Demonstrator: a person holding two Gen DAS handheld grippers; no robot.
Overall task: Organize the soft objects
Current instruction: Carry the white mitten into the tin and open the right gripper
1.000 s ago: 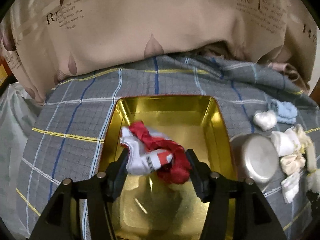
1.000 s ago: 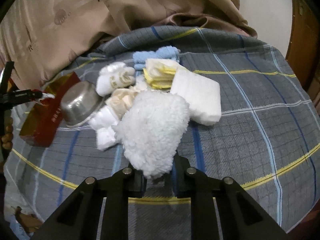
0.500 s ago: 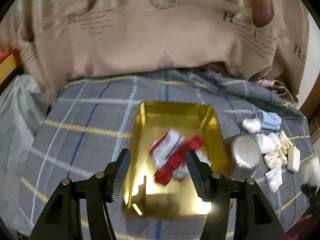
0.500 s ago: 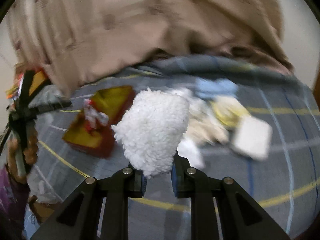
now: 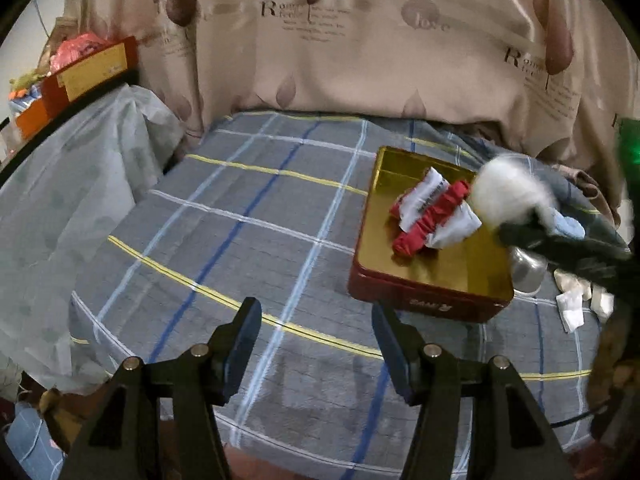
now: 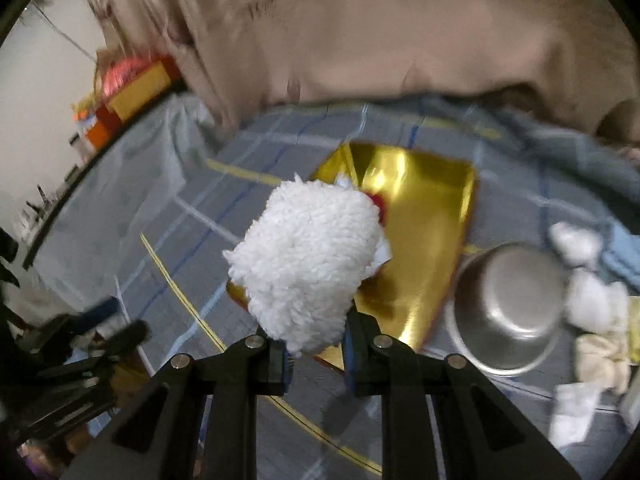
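Observation:
My right gripper (image 6: pixel 316 344) is shut on a fluffy white soft item (image 6: pixel 308 264) and holds it in the air over the near left part of the gold-lined red tin (image 6: pixel 432 216). In the left wrist view that fluffy item (image 5: pixel 504 192) hangs blurred at the tin's right side. Red and white socks (image 5: pixel 432 216) lie in the tin (image 5: pixel 432 276). My left gripper (image 5: pixel 316 312) stands open with nothing in it above the plaid cloth, left of and nearer than the tin.
A steel bowl (image 6: pixel 508 308) sits upside down right of the tin. Past it lies a heap of white, cream and light-blue soft items (image 6: pixel 588 296). A beige printed curtain (image 5: pixel 360 40) hangs behind the plaid-covered surface. A plastic-covered mound (image 5: pixel 72 184) lies at left.
My left gripper has drawn back and to the left, leaving the red and white socks in the tin. My right gripper has carried the fluffy item leftward from the heap to above the tin.

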